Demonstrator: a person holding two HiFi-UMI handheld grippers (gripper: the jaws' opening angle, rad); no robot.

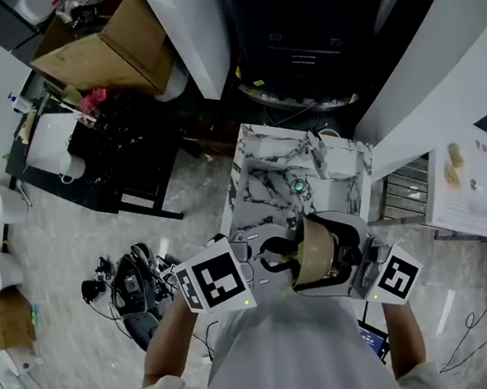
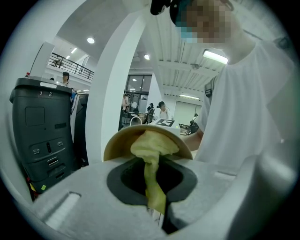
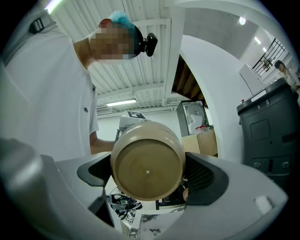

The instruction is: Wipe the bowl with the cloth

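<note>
A tan bowl (image 1: 316, 251) is held on its side in front of the person's chest, above the near edge of a small marble table (image 1: 260, 187). My right gripper (image 3: 149, 173) is shut on the bowl (image 3: 148, 161), whose round underside faces that camera. My left gripper (image 2: 157, 197) is shut on a pale yellow-green cloth (image 2: 152, 154). The cloth's bunched end is pressed into the bowl's open mouth (image 2: 117, 140). In the head view the left gripper (image 1: 274, 256) meets the bowl from the left and the right gripper (image 1: 341, 261) holds it from the right.
A small green-topped item (image 1: 299, 187) lies on the marble table. Cardboard boxes (image 1: 108, 47), a black shelf with clutter (image 1: 112, 144), cables and gear (image 1: 131, 284) lie on the floor to the left. A white table (image 1: 478, 185) stands at the right. A dark grey machine (image 2: 42, 131) is nearby.
</note>
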